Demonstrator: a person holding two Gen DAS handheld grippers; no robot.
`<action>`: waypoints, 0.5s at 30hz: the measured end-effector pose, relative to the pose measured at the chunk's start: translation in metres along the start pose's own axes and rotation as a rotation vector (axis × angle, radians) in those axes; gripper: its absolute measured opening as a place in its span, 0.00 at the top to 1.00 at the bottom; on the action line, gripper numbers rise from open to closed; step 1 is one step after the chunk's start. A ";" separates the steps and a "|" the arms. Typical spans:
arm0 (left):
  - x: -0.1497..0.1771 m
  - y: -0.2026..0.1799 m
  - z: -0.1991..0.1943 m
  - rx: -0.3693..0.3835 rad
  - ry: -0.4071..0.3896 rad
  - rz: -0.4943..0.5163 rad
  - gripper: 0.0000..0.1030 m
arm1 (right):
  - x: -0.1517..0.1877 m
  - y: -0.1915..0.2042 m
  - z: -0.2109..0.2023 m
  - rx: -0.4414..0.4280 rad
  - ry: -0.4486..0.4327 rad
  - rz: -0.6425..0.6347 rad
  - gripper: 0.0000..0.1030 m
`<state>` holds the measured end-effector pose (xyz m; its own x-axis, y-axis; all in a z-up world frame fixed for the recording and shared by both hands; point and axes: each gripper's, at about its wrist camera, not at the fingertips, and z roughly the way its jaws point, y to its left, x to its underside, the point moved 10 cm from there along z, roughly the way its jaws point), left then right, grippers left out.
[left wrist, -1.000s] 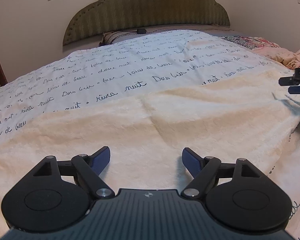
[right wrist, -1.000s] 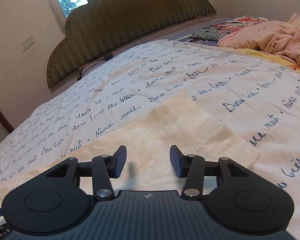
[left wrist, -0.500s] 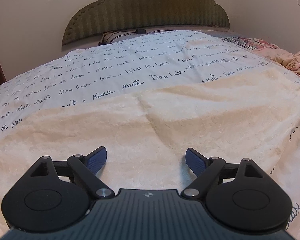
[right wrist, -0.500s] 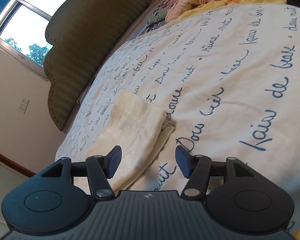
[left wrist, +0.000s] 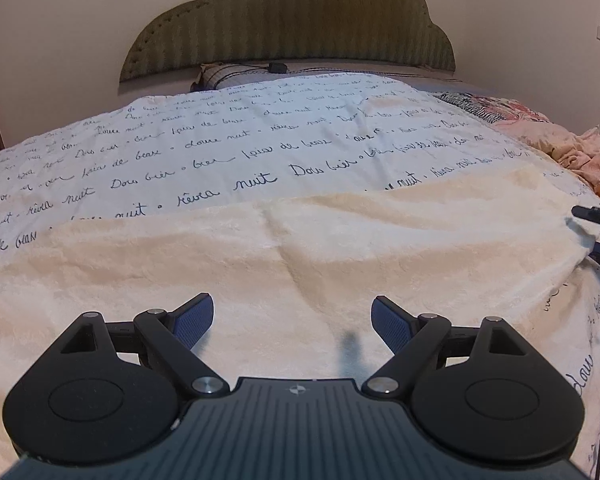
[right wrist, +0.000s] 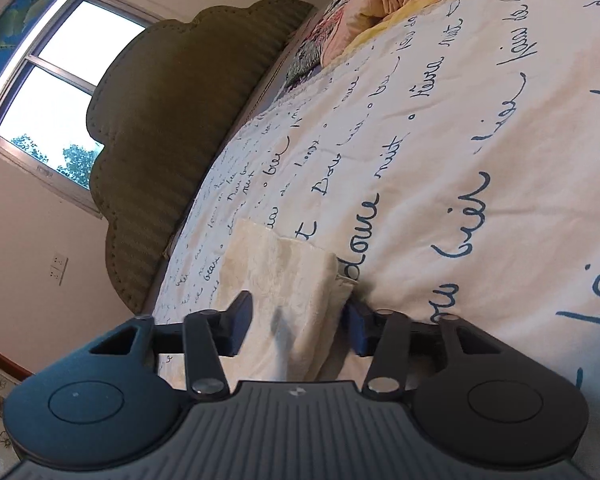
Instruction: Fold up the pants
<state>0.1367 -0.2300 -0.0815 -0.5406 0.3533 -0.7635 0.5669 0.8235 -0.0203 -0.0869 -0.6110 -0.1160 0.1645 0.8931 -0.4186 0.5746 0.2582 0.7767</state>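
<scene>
While I hold both tongs low over the bed [left wrist: 260, 152], the pants [left wrist: 300, 248] lie spread as a cream, plush, fleecy sheet across the near edge of the bed, with a soft crease running down their middle. Under them the bedspread [left wrist: 204, 160] is smooth white cotton printed with dark cursive script. My left tongs [left wrist: 292, 322] stand spread wide above the fleece, blue ribbed pads [left wrist: 190, 322] clear of it, nothing between them. My right tongs [right wrist: 296, 330] are rolled on their side at the pants' right end; their jaws have just been closing, and the folded, layered edge of the pants [right wrist: 284, 280] sits between them, the right-hand pad against the fabric and the other just beside it, so I cannot tell whether they pinch yet. From the left view these right tongs [left wrist: 598, 232] show at that same corner of the fleece. Beyond the pants the bedspread runs bare toward the scalloped, quilted olive headboard [left wrist: 296, 20]. Crumpled pink bedding [left wrist: 568, 148] piles along the bed's right edge.
</scene>
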 end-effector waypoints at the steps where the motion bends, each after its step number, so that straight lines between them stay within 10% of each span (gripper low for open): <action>1: 0.001 0.000 0.001 0.007 0.007 -0.010 0.14 | -0.001 -0.002 0.001 0.006 -0.002 0.007 0.78; 8: 0.001 0.007 0.015 0.139 0.107 -0.211 0.14 | -0.003 0.022 -0.013 -0.036 -0.065 -0.088 0.84; 15: -0.014 0.004 0.019 0.375 0.130 -0.454 0.13 | 0.030 0.123 -0.032 -0.102 -0.089 -0.527 0.84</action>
<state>0.1585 -0.2401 -0.0828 -0.8382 0.0740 -0.5403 0.4293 0.7005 -0.5701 -0.0367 -0.5408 -0.0185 -0.0553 0.5997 -0.7983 0.5178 0.7008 0.4906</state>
